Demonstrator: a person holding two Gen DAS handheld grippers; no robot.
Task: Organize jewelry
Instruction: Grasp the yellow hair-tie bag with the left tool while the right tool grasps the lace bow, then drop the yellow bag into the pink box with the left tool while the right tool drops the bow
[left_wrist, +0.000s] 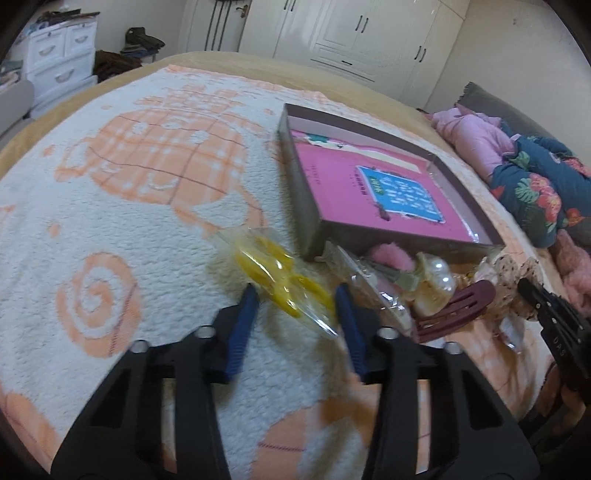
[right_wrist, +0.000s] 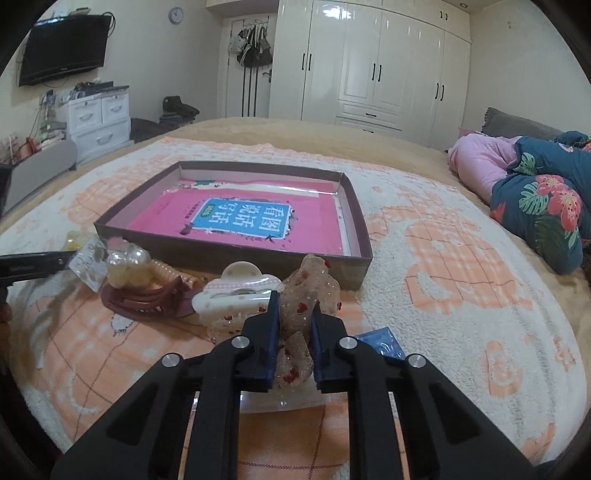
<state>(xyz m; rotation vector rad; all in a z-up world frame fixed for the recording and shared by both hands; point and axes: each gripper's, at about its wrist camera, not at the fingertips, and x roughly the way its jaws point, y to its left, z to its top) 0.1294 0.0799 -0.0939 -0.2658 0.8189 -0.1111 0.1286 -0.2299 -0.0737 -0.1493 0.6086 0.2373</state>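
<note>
A shallow brown box (right_wrist: 236, 254) with a pink book (right_wrist: 236, 221) inside lies on the bed; it also shows in the left wrist view (left_wrist: 306, 206). My left gripper (left_wrist: 297, 295) is open, with a yellow hair accessory in a clear bag (left_wrist: 280, 273) lying between its blue fingers. My right gripper (right_wrist: 293, 314) is shut on a clear glittery hair clip with red specks (right_wrist: 306, 295), just in front of the box. A pile sits left of it: a white claw clip (right_wrist: 236, 291), a maroon clip (right_wrist: 144, 299), a pearl piece (right_wrist: 129, 266).
A white and orange blanket (left_wrist: 110, 206) covers the bed. Pink and floral bedding (right_wrist: 535, 192) is heaped at the right. A small blue packet (right_wrist: 382, 343) lies right of my right gripper. Wardrobes and a drawer unit stand beyond the bed.
</note>
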